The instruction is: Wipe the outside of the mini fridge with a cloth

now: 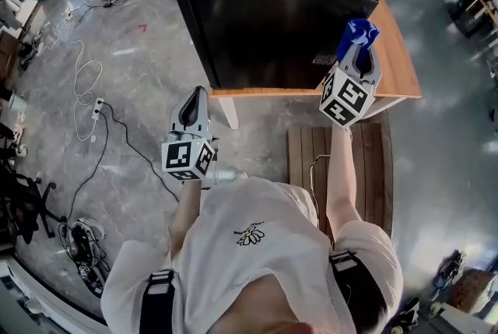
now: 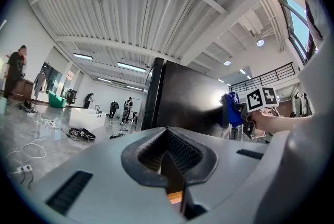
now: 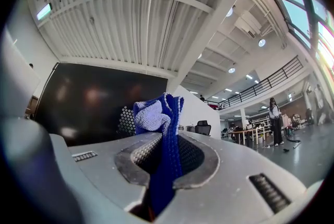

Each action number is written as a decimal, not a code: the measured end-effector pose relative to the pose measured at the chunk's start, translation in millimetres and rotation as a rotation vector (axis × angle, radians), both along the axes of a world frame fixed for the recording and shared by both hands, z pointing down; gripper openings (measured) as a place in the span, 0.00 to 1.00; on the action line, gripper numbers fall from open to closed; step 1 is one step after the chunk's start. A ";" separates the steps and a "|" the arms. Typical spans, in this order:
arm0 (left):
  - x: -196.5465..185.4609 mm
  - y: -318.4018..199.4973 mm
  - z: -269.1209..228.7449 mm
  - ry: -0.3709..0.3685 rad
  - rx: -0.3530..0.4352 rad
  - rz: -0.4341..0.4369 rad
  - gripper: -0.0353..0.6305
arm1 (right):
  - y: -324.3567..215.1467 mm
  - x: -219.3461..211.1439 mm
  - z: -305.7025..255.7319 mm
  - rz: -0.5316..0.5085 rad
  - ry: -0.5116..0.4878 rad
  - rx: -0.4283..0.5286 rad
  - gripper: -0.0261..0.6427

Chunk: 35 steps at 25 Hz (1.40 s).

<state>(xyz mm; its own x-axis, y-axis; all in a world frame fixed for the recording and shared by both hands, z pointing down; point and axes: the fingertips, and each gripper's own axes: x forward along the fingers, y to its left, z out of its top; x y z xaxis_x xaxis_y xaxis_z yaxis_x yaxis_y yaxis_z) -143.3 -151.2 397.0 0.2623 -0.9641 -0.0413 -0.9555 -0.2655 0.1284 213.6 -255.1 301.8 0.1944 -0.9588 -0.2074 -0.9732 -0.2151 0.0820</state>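
Our right gripper [image 1: 356, 50] is clamped on the blue cloth [image 3: 156, 118]. A fold of it is pinched between the jaws and the loose end bunches up above the tips. Our left gripper [image 2: 169, 157] has its jaws closed together with nothing between them.

The black mini fridge [image 1: 272, 5] stands on a wooden table [image 1: 398, 60]. It lies straight ahead of the right gripper and a little to its left. The dark face nearest us fills the left of the right gripper view, with a perforated vent patch just beside the cloth. The cloth sits near that face at its right-hand end, but we cannot tell whether it touches.

The right gripper is clearly the nearer one. The left hangs lower, over the floor off the table's front edge and well apart from the fridge. We judge the coming stroke runs leftward along this face, its long axis lying across us.
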 end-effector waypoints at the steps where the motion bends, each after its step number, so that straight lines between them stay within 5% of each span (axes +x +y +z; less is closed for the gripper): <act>1: 0.3 -0.2 -0.4 0.000 0.001 0.001 0.06 | 0.3 1.7 0.1 0.004 -0.005 0.000 0.13; 8: -4.1 -0.4 -1.5 -0.002 0.001 -0.005 0.06 | -0.4 12.0 0.6 0.030 -0.018 -0.001 0.13; 14: -8.0 1.7 0.6 -0.005 -0.005 -0.010 0.06 | 24.8 0.4 0.2 -0.011 -0.183 0.033 0.13; 23: -15.0 4.2 0.5 -0.011 -0.003 -0.012 0.06 | 55.0 -148.7 8.3 -0.392 -0.277 0.022 0.13; 27: -22.6 6.0 -1.1 -0.026 0.002 -0.014 0.06 | 48.9 -233.1 12.2 -0.554 -0.222 0.015 0.13; 35: -55.3 8.4 3.1 0.009 -0.013 -0.078 0.06 | 29.9 -347.6 18.4 -0.698 -0.108 -0.035 0.13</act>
